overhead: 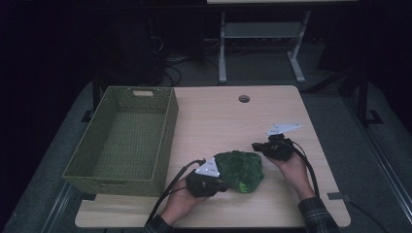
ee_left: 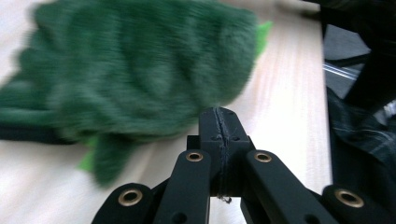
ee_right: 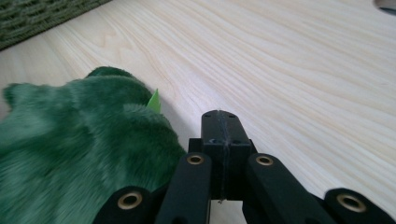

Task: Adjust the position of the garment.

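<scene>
One fuzzy green plush toy (overhead: 240, 170)

Blurred across most of the left gripper view: green plush toy (ee_left: 135, 70), its left side cut off by the frame edge, fine detail lost. Also cropped at left and bottom of the right gripper view (fur there soft and smeared). Cut off at the top corner there: woven basket (ee_right: 42, 16) and a table hole (ee_right: 386, 3). Cropped at the bottom of the high view: plaid sleeve (overhead: 318, 216). Too dark to make out: the room behind the table (overhead: 291, 213).
</scene>
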The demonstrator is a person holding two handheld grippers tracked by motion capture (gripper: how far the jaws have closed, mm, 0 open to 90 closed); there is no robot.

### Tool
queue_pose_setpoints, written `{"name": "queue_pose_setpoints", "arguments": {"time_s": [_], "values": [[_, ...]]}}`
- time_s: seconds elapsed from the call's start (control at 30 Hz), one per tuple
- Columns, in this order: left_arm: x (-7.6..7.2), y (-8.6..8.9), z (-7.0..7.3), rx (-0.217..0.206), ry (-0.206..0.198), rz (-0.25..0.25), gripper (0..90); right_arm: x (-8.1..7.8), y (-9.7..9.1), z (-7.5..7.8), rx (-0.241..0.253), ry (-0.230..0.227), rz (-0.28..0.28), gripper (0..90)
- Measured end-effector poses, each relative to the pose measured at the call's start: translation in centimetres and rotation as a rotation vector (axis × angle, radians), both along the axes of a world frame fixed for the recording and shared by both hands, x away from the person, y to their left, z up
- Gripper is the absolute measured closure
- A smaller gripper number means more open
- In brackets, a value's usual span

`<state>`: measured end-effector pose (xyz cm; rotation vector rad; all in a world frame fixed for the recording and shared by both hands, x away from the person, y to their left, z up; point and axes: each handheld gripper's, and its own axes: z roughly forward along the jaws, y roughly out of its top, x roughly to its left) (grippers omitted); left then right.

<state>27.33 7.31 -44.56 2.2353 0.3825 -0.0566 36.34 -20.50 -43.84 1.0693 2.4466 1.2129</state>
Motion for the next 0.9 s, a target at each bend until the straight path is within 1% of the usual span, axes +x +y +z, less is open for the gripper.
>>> {"name": "queue_pose_setpoints", "arguments": {"time_s": [0.07,0.17,0.27,0.3,0.4,0.43,0.47,0.53,0.57,0.67,0.7,0.73,0.77,0.8,0.83,0.9], "values": [[-0.3,-0.5,-0.3,-0.002,-0.003,-0.014,89.7,0.4,0.5,-0.5,-0.013,0.024,0.011,89.9],[-0.5,-1.3,-0.7,-0.003,-0.005,-0.026,89.6,0.6,1.1,-1.1,-0.019,0.035,0.043,89.9],[-0.3,-1.9,-1.2,0.003,-0.015,-0.019,89.6,0.5,1.1,-1.2,-0.016,0.053,0.055,89.9],[-0.2,-2.1,-1.4,0.001,-0.014,-0.01,89.6,0.5,1.1,-1.3,-0.013,0.059,0.06,89.9],[0.1,-2.2,-1.7,0.013,-0.026,0.0,89.6,0.3,0.9,-1.5,-0.012,0.071,0.067,90.0],[0.2,-2.2,-1.8,0.016,-0.022,0.002,89.6,0.3,0.7,-1.6,-0.015,0.067,0.074,89.9],[0.3,-2.2,-1.8,0.018,-0.028,0.003,89.6,0.3,0.7,-1.6,-0.014,0.082,0.074,89.9],[0.4,-2.2,-1.8,0.02,-0.033,0.009,89.6,0.2,0.5,-1.7,-0.016,0.079,0.08,89.9],[0.6,-2.1,-1.8,0.026,-0.039,0.011,89.6,0.1,0.5,-1.7,-0.01,0.09,0.077,89.9],[0.9,-1.9,-1.8,0.034,-0.048,0.021,89.6,-0.2,0.2,-1.8,-0.008,0.099,0.085,89.9],[1.0,-1.7,-1.7,0.036,-0.05,0.025,89.6,-0.4,0.0,-1.8,-0.007,0.093,0.084,89.9],[1.2,-1.5,-1.7,0.039,-0.054,0.033,89.6,-0.6,-0.1,-1.8,-0.005,0.106,0.08,89.9],[1.4,-1.3,-1.7,0.04,-0.056,0.04,89.6,-1.0,-0.4,-1.9,-0.009,0.104,0.086,89.9],[1.4,-1.3,-1.7,0.04,-0.056,0.04,89.6,-1.0,-0.4,-1.9,-0.009,0.104,0.086,89.9],[1.5,-1.1,-1.6,0.039,-0.055,0.047,89.6,-1.3,-0.5,-1.8,-0.006,0.119,0.081,89.9],[2.0,-0.5,-1.5,0.039,-0.062,0.065,89.5,-2.0,-1.0,-1.6,-0.006,0.113,0.086,89.9]]}}
